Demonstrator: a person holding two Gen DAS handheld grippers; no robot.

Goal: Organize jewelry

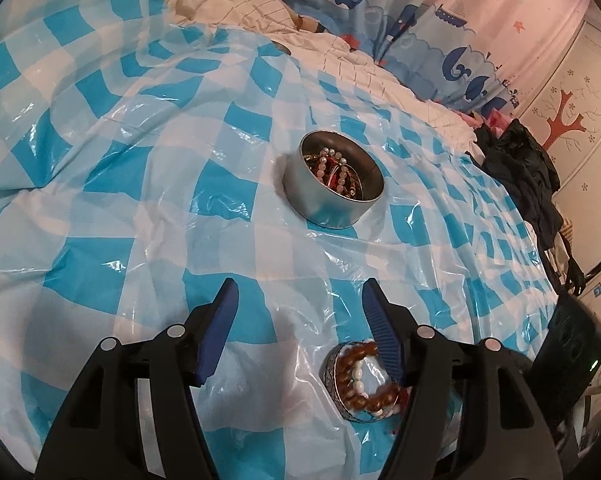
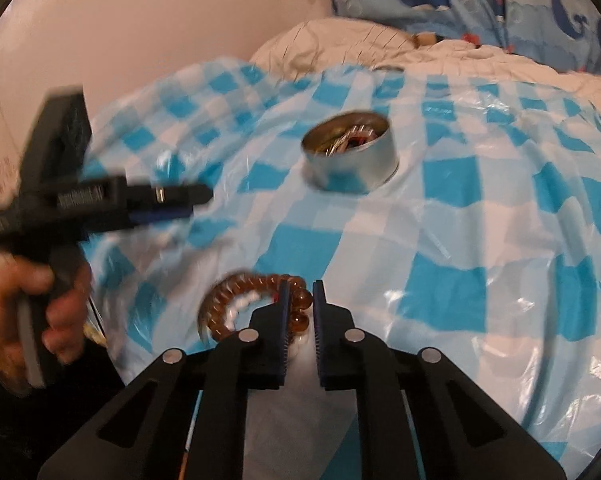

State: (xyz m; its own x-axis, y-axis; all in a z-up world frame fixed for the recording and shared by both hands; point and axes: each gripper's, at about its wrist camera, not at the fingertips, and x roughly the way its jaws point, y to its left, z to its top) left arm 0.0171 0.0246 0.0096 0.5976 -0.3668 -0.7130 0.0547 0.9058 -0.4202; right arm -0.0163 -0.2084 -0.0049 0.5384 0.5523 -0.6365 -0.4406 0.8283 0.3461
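Right claw [image 2: 300, 292]: fingers narrowed onto the brown bead bracelet [image 2: 252, 300], apparently gripping it just above the checkered sheet [image 2: 440, 220] on the bed. Left claw [image 1: 298, 300]: spread wide, holding nothing. Lift the bracelet clear, carry it over the round tin [image 2: 350, 156], then release inside the rim.

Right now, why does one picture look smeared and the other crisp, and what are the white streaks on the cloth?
Right wrist view: motion blur smears the left claw, beads and tin. Left wrist view: sharp; tin and beads read clearly. Streaks are glare off the glossy checked sheet. Both views bend at the edges, fisheye-style.
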